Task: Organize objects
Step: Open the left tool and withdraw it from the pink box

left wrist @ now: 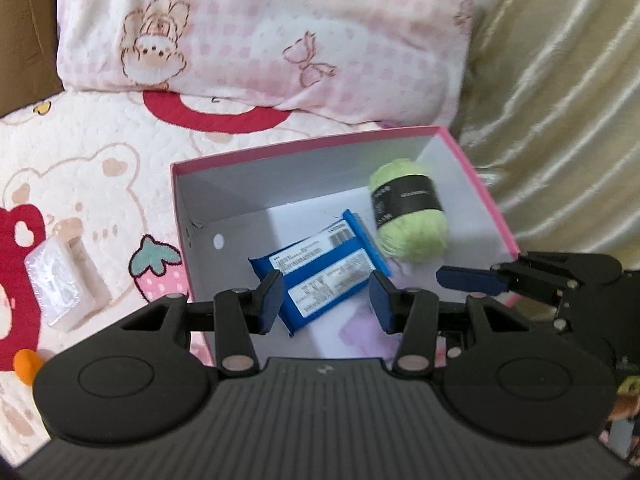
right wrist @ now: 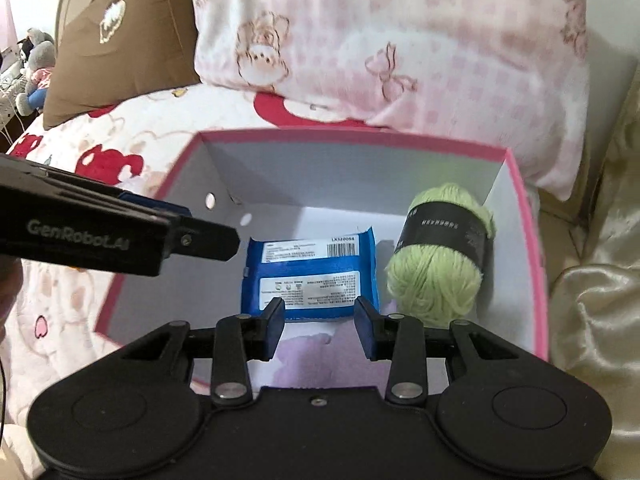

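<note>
A pink-rimmed white box (left wrist: 304, 146) (right wrist: 352, 136) sits on the quilted bed cover. Inside it a blue wipes packet (left wrist: 320, 276) (right wrist: 310, 272) lies flat, label up. A light green yarn ball with a black band (left wrist: 412, 216) (right wrist: 440, 260) rests to its right. My left gripper (left wrist: 326, 300) hovers above the box's near left part, jaws apart, nothing between the pads. From the right wrist view the left gripper (right wrist: 200, 236) comes in from the left, over the box's left wall. My right gripper (right wrist: 320, 328) (left wrist: 472, 282) hangs over the near edge, open and empty.
On the quilt left of the box lie a clear plastic case (left wrist: 60, 284) and an orange object (left wrist: 26, 366). A pink bear-print pillow (left wrist: 260, 28) lies behind the box. Gold satin fabric (left wrist: 560, 120) is on the right. A brown cushion (right wrist: 120, 40) and plush toys (right wrist: 36, 60) are far left.
</note>
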Demonstrator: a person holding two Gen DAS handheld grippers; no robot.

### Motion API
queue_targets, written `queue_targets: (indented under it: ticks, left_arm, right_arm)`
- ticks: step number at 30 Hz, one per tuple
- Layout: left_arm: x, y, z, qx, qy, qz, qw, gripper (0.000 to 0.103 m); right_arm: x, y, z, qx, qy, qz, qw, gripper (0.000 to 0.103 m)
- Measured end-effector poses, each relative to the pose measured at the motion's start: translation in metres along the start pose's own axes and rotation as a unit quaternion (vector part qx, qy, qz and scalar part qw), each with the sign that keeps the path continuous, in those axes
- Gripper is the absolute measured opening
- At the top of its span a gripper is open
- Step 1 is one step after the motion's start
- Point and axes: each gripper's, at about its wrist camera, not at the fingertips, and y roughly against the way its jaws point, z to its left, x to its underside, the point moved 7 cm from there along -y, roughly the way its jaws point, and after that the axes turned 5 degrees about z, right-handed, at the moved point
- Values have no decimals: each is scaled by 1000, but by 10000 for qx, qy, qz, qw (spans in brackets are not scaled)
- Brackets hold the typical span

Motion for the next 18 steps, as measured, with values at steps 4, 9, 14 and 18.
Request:
queue_targets:
  ticks: [4, 9, 14, 18]
  left_arm:
    - [10, 29, -4, 186, -62, 78, 9998, 49]
    - [21, 63, -3, 250, -160, 51, 9995, 53]
    - [33, 93, 1, 373, -151, 1, 9992, 67]
    - [40, 109, 5, 372, -273, -22, 9989, 79]
  right_arm:
    - [6, 25, 5, 73, 13, -14, 10000, 45]
    - [13, 54, 16, 124, 86, -64, 9999, 55]
    - [21, 76, 33, 342, 182, -97, 9992, 86]
    - [26, 83, 47, 471, 297, 17, 9984, 90]
